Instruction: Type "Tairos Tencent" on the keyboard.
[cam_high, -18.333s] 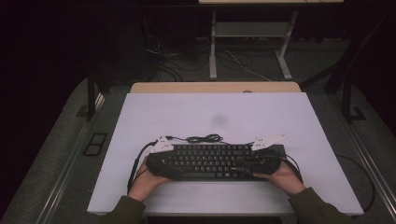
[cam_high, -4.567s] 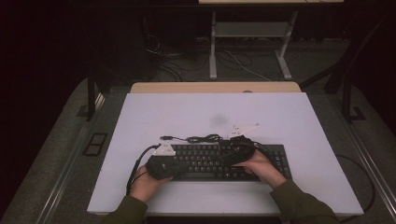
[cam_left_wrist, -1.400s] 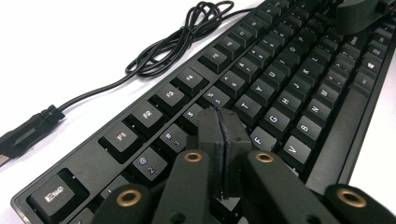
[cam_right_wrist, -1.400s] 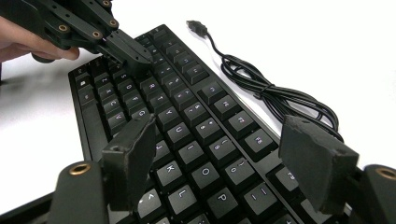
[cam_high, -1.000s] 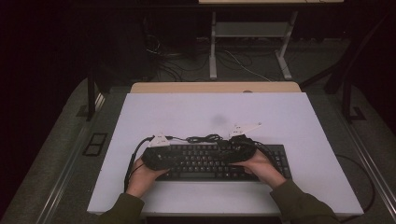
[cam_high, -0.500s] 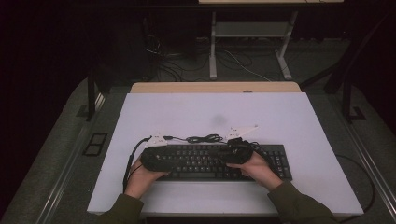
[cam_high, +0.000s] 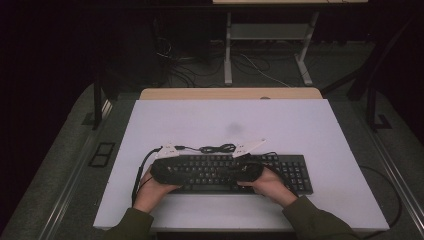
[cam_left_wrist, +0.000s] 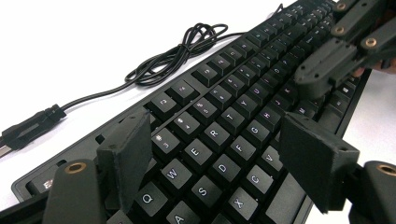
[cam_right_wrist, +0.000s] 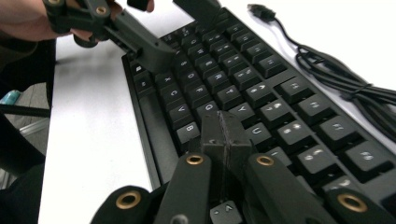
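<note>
On the left side of the white table (cam_high: 310, 125), the left gripper (cam_left_wrist: 215, 158) hovers low over the letter keys of the black keyboard (cam_high: 280, 167), its two jaws spread wide apart. Nothing sits between them but open air, with the W, E, R and S, D, F keys showing through the gap in the left gripper view. Neither pad seems to touch a key, though the near one hangs very close to the top rows. In the high view that gripper (cam_high: 170, 170) covers the keyboard's left end, the person's left hand (cam_high: 150, 187) wrapped around it from the near edge.

Moving to the middle, the keyboard lies flat and lengthwise across the near half of the table, its long edge facing the person. Just behind it, the coiled black cable (cam_high: 216, 148) rests on the table, its USB plug (cam_left_wrist: 32, 123) lying loose off the keyboard's far left corner.

Over to the right, the right gripper (cam_right_wrist: 224, 133) has its jaws pressed tight together, pinching nothing, the joined tip poised right over the keys near B and the bottom letter row. Whether it actually presses a key I cannot tell. In the high view it (cam_high: 248, 170) sits over the keyboard's centre, the right hand (cam_high: 267, 182) behind it; the numeric pad at the right end stays uncovered.
</note>
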